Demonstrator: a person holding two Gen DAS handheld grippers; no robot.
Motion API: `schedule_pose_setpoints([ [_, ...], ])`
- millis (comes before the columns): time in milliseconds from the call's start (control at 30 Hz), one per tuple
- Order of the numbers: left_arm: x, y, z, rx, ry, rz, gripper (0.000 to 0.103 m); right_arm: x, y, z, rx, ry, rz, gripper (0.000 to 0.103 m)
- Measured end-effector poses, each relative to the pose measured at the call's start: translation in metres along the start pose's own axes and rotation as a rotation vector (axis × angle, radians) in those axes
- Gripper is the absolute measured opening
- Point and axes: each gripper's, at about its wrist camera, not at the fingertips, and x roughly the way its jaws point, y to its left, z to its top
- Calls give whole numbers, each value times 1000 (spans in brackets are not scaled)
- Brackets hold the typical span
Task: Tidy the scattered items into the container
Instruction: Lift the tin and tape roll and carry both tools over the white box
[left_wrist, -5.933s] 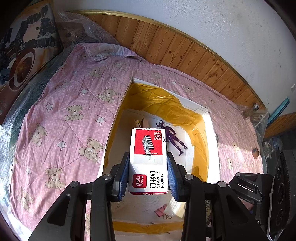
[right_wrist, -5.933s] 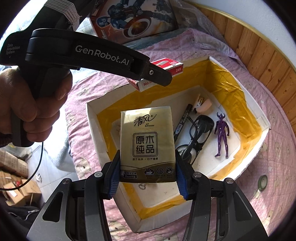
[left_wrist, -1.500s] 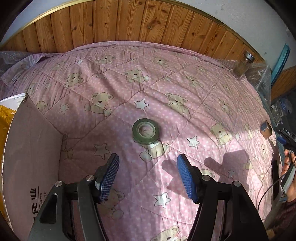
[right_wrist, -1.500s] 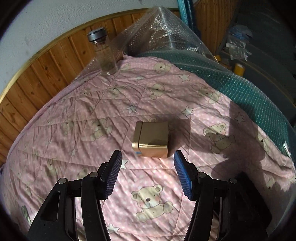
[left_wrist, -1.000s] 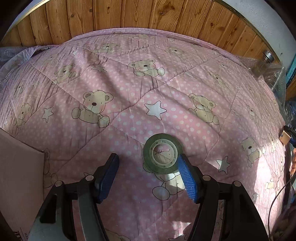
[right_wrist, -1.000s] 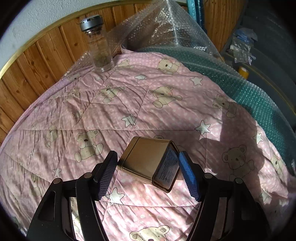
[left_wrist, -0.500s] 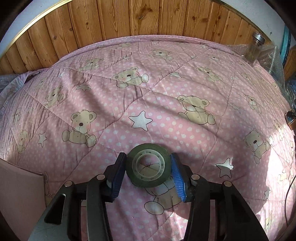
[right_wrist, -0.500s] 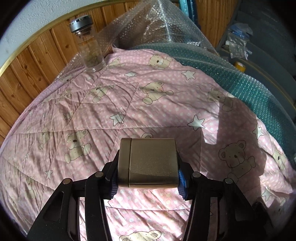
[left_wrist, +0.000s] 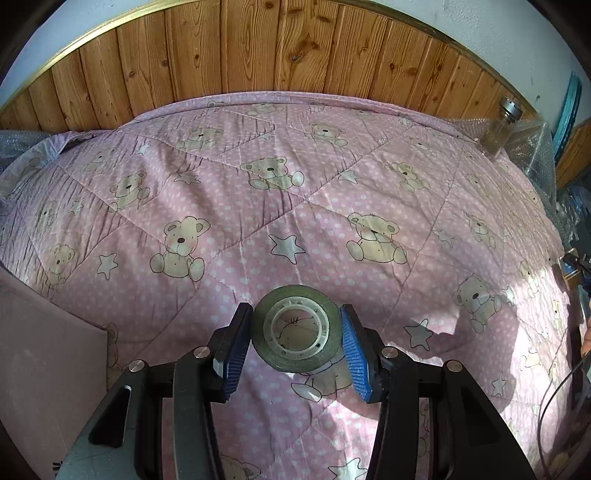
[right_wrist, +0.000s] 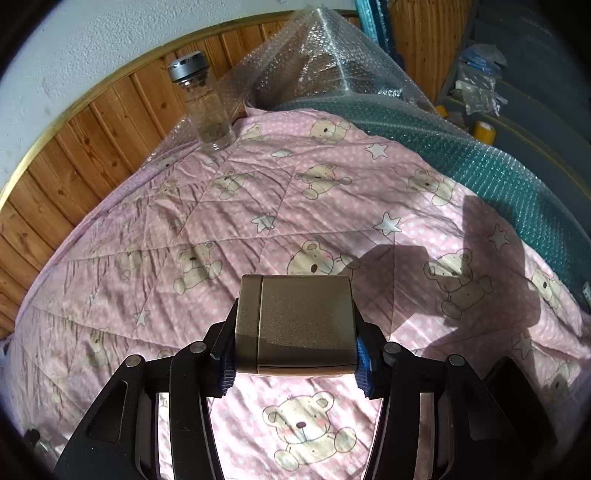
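I see lots of open pink bear quilt (left_wrist: 295, 192) ahead, with the box wall (left_wrist: 48, 354) at my left edge. My left gripper (left_wrist: 295, 334) jaws squeeze the tape roll (left_wrist: 295, 328) between them. My right gripper (right_wrist: 295, 332) jaws squeeze the gold tin (right_wrist: 295, 325), a glass bottle (right_wrist: 205, 107) far off.

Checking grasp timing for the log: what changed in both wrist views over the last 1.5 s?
The left hand-held gripper closed in on the tape roll and shut on it. The right hand-held gripper closed on the gold box and lifted it off the pink quilt. The glass bottle stayed by the wood panelling.
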Motion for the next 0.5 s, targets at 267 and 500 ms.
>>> schedule_pose_setpoints([
  [267, -24, 4, -8, -45, -30, -56, 49, -40, 0, -31, -21, -5, 35, 52],
  [500, -60, -1, -29, -44, -58, -72, 49, -82, 13, -65, -78, -11, 78, 52],
])
